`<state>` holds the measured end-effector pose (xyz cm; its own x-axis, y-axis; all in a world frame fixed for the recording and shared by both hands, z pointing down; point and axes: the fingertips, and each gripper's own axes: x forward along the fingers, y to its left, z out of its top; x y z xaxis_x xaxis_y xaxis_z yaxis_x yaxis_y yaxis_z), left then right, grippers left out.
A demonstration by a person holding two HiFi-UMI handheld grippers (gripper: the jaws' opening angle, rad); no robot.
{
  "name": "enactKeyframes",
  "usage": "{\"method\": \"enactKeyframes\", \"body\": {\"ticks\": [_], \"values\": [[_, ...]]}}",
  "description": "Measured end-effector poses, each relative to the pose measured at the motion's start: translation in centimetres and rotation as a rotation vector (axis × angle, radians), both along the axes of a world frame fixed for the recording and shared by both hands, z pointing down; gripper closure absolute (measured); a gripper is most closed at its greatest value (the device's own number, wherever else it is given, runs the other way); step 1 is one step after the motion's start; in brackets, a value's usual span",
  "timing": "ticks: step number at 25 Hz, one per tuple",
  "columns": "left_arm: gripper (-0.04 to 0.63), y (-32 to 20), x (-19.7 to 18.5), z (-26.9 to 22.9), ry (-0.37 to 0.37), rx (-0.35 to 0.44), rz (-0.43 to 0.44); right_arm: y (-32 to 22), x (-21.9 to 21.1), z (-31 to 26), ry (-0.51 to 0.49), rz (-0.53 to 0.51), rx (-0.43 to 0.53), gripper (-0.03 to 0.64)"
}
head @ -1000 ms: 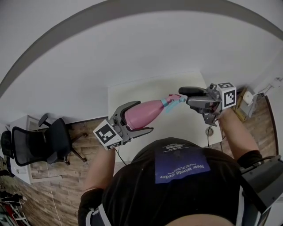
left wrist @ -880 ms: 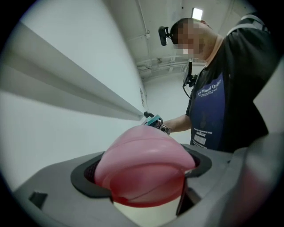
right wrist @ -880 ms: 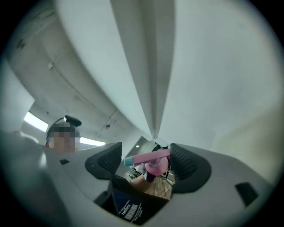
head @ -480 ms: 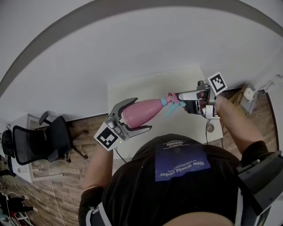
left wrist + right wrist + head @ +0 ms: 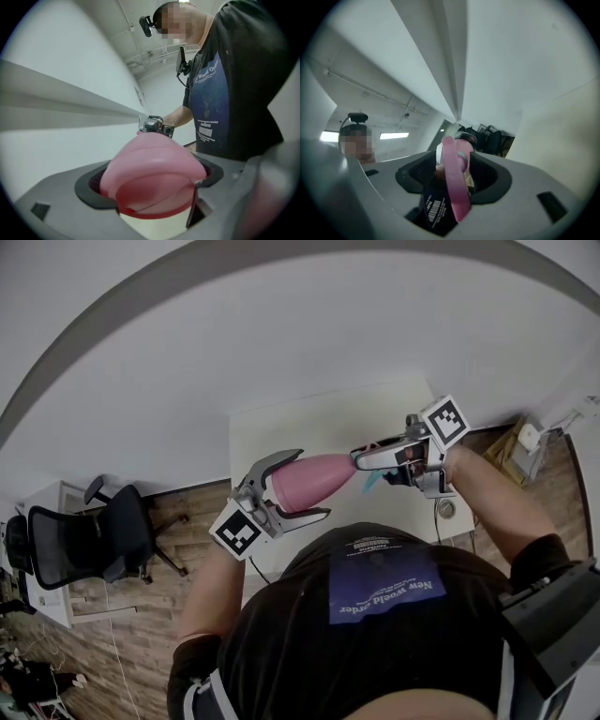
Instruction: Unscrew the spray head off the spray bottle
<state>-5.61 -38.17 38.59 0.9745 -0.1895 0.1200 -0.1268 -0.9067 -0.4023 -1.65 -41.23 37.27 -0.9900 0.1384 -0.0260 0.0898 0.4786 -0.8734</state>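
A pink spray bottle (image 5: 323, 476) lies roughly level in the air above the white table (image 5: 309, 423). My left gripper (image 5: 311, 485) is shut on its wide lower body, and the left gripper view shows the bottle's base (image 5: 150, 159) filling the jaws of the left gripper (image 5: 150, 180). My right gripper (image 5: 367, 465) reaches in from the right over the neck. Its jaws have just been closing and now sit on the spray head (image 5: 457, 157), whose pink trigger (image 5: 454, 192) and barcode tag (image 5: 433, 208) hang between them. A teal part of the head (image 5: 369, 483) pokes out below.
A black office chair (image 5: 80, 540) stands on the wooden floor at the left. A cable and small items lie on the floor (image 5: 448, 510) by the table's right edge. The person's torso (image 5: 384, 615) fills the lower part of the head view.
My right gripper has moved left and down onto the spray head and rolled, and its jaws have narrowed around it. The left gripper has rolled a little with the bottle.
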Motion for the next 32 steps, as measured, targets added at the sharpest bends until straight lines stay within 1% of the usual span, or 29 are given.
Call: {"method": "enactKeyframes", "body": {"ticks": [2, 3, 4, 6, 8, 9, 11, 12, 16, 18, 20, 23, 25, 26, 32], "values": [[0.117, 0.1, 0.4, 0.2, 0.011, -0.041, -0.003, -0.2, 0.4, 0.6, 0.056, 0.027, 0.075, 0.473], [0.117, 0.1, 0.6, 0.2, 0.017, -0.063, -0.005, -0.4, 0.6, 0.8, 0.077, 0.039, 0.115, 0.48], [0.117, 0.0, 0.7, 0.1, 0.031, -0.094, -0.007, -0.4, 0.8, 0.7, 0.087, 0.048, 0.154, 0.482], [0.117, 0.0, 0.8, -0.2, 0.069, -0.204, -0.011, -0.3, 1.0, 0.2, 0.086, 0.053, 0.243, 0.482], [0.117, 0.2, 0.7, -0.3, 0.092, -0.319, 0.008, 0.1, 1.1, -0.4, 0.079, 0.047, 0.36, 0.482], [0.117, 0.3, 0.7, -0.3, 0.099, -0.361, 0.03, 0.4, 1.1, -0.8, 0.075, 0.042, 0.427, 0.482], [0.117, 0.5, 0.5, -0.4, 0.119, -0.443, 0.08, 1.0, 1.0, -1.4, 0.068, 0.029, 0.571, 0.482], [0.117, 0.6, 0.3, -0.5, 0.137, -0.502, 0.105, 1.4, 0.9, -1.7, 0.067, 0.019, 0.649, 0.482], [0.117, 1.2, 0.2, -0.2, 0.204, -0.802, 0.208, 3.2, 0.6, -2.0, 0.08, -0.049, 0.992, 0.483], [0.117, 1.4, 0.2, -0.2, 0.238, -0.917, 0.248, 4.0, 0.6, -2.2, 0.07, -0.083, 1.126, 0.482], [0.117, 1.3, 0.4, -0.3, 0.276, -1.003, 0.285, 4.5, 0.8, -2.4, 0.069, -0.118, 1.222, 0.482], [0.117, 1.1, 0.7, 0.1, 0.313, -1.107, 0.319, 4.6, 1.1, -1.8, 0.126, -0.173, 1.323, 0.482], [0.117, 1.1, 0.7, 0.3, 0.327, -1.132, 0.321, 4.6, 1.2, -1.4, 0.161, -0.2, 1.362, 0.482], [0.117, 1.0, 0.6, 0.4, 0.332, -1.122, 0.316, 4.6, 1.1, -1.3, 0.17, -0.206, 1.376, 0.482], [0.117, 0.6, 0.5, 0.5, 0.35, -0.953, 0.249, 3.8, 0.7, -1.6, 0.209, -0.142, 1.41, 0.474]]}}
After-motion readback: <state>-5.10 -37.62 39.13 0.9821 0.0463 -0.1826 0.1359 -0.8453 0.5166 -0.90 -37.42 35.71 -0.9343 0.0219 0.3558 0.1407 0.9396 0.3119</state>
